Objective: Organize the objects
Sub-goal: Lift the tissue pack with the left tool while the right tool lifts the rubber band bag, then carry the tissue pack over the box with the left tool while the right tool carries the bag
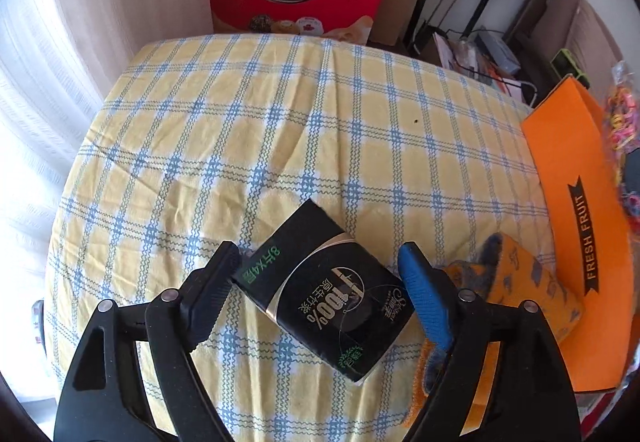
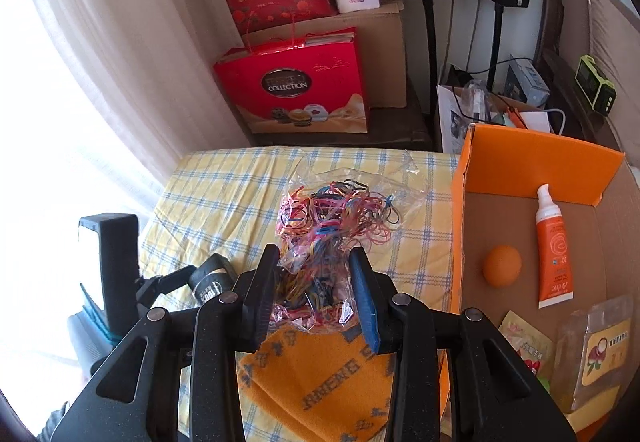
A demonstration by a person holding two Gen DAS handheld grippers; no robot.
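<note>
My left gripper (image 1: pixel 320 262) is open around a black tissue pack (image 1: pixel 326 292) that lies on the checked tablecloth (image 1: pixel 240 130); the fingers stand on either side, apart from it. My right gripper (image 2: pixel 314 268) is shut on a clear bag of coloured rubber bands (image 2: pixel 332 218) and holds it above an orange cloth (image 2: pixel 320 366). The orange cloth also shows in the left wrist view (image 1: pixel 520 282). The orange cardboard box (image 2: pixel 520 162) stands open at the right, with a tube (image 2: pixel 554 246), an orange ball (image 2: pixel 502 265) and packets (image 2: pixel 600 358) inside.
The box's orange "FRESH FRUIT" side (image 1: pixel 580 202) borders the table's right. Red gift bags (image 2: pixel 292 82) and a brown carton (image 2: pixel 384 42) stand beyond the far edge. A curtain (image 1: pixel 60 42) hangs at the left. The left gripper with the tissue pack shows in the right wrist view (image 2: pixel 212 278).
</note>
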